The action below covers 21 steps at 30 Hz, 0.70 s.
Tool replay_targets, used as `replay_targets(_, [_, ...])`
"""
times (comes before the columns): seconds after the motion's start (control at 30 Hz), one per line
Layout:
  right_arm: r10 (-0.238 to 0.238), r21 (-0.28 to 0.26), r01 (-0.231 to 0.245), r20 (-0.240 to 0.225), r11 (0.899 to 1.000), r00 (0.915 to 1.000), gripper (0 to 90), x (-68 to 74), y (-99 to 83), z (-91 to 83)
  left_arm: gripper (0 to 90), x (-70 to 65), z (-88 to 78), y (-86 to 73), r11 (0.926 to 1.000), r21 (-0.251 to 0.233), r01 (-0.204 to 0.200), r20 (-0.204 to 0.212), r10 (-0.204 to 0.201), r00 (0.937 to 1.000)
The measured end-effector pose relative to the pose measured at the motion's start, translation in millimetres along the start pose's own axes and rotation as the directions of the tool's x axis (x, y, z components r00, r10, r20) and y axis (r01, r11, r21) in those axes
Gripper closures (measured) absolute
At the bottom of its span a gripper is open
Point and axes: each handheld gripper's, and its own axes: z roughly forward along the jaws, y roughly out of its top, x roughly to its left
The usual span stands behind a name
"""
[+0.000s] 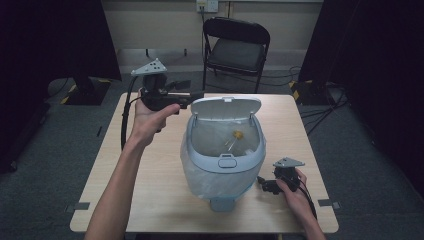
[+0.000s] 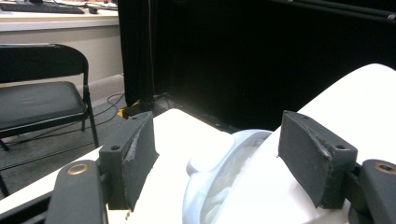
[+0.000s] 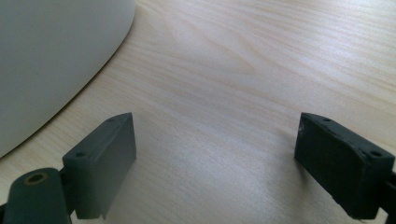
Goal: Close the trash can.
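High view: small bin [image 1: 223,159] stands upright near the middle of the wooden table [image 1: 150,200], long axis vertical, mouth up. Pale blue-grey body, clear plastic liner bag [image 1: 192,172] folded out over the rim and hanging down the sides. Lid [image 1: 226,107] is swung up on the far hinge, underside facing the person, latch tab [image 1: 227,161] on the near rim, foot pedal [image 1: 222,204] at the near base. A small yellowish scrap [image 1: 237,134] lies inside on the liner. Left gripper [image 1: 192,96] is held level just behind and left of the raised lid, jaws pointing right toward the lid's edge; touching or not, cannot tell here. Right gripper [image 1: 265,186] rests on the table just right of the bin's base, apart from it.

Left gripper view: jaws spread wide, nothing pinched. The white lid [image 2: 355,121] and bin rim [image 2: 219,172] sit below and between the pads [image 2: 140,158], overexposed. Folding chair [image 2: 42,98] and black curtain [image 2: 261,56] behind.

Right gripper view: jaws spread wide over bare tabletop [image 3: 224,93], nothing between them. Bin's curved pale wall [image 3: 51,51] is at upper left, clear of the pads [image 3: 112,158].
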Motion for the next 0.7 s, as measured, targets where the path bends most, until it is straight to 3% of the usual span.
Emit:
replay_targets(0.33, [0.000, 0.000, 0.000, 0.000, 1.000, 1.0000, 11.6, 0.0, 0.0, 0.0, 27.6, -5.4, 2.0, -2.8, 1.0000, -0.001, -0.001, 0.030, 0.001, 0.9996])
replay_targets(0.7, [0.000, 0.000, 0.000, 0.000, 1.000, 1.0000, 11.6, 0.0, 0.0, 0.0, 28.0, -17.4, -0.5, -9.2, 0.9995, 0.011, -0.030, 0.067, 0.030, 0.9973])
